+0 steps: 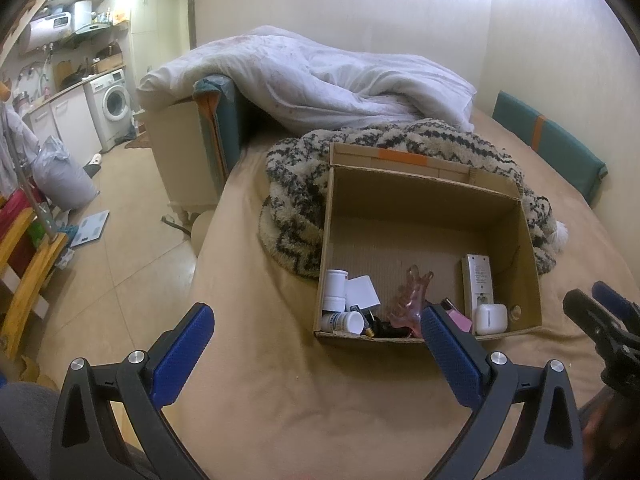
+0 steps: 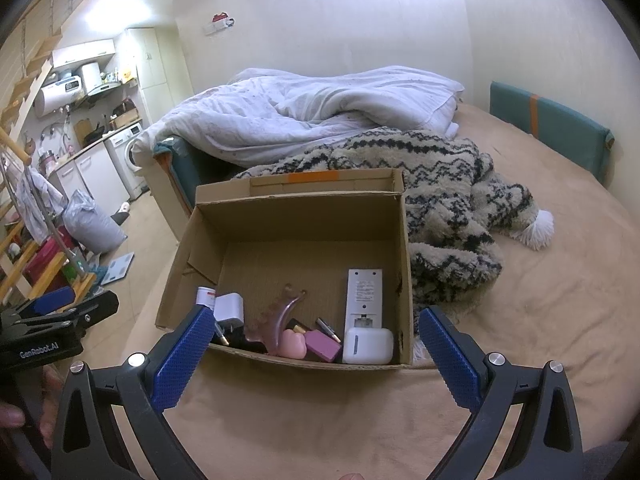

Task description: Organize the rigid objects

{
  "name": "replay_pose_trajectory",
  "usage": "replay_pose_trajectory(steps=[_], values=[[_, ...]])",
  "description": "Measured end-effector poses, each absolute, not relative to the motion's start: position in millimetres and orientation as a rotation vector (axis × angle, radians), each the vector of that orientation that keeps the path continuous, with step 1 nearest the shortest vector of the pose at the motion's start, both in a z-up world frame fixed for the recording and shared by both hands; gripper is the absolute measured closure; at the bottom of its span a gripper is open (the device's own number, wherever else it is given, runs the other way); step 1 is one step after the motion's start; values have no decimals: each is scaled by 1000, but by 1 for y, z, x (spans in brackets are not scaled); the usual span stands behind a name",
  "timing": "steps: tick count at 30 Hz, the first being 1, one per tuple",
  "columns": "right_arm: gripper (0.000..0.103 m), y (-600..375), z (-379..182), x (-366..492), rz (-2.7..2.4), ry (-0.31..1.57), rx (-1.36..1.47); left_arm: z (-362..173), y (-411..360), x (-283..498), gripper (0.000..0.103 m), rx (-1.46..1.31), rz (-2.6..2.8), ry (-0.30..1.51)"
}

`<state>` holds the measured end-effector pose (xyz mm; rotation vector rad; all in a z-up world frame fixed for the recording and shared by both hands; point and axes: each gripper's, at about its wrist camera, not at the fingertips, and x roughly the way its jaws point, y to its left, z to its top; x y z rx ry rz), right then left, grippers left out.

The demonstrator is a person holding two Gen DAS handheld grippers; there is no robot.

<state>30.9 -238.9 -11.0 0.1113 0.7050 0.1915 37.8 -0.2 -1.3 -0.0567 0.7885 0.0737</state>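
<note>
An open cardboard box (image 1: 420,208) (image 2: 296,216) stands on the tan bed sheet. It holds a white remote (image 1: 476,280) (image 2: 363,294), a white earbud case (image 1: 491,319) (image 2: 368,346), a pink translucent comb-like tool (image 1: 410,296) (image 2: 280,316), white bottles (image 1: 336,286), a white charger (image 2: 229,307) and a purple case (image 2: 322,346). My left gripper (image 1: 316,330) is open and empty, just before the box's near left corner. My right gripper (image 2: 316,334) is open and empty, above the box's near wall.
A patterned shaggy blanket (image 1: 296,184) (image 2: 448,200) lies behind and beside the box, with a white duvet (image 1: 312,76) further back. A teal cushion (image 2: 552,128) leans on the right wall. The bed's left edge drops to a tiled floor with a scale (image 1: 90,228) and bags.
</note>
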Motion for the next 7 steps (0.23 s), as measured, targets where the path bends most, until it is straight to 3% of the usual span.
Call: replay_pose_trajectory(steps=[7], values=[[0, -238, -11, 30, 191, 705, 110, -4, -3, 39, 0, -57, 69, 790]])
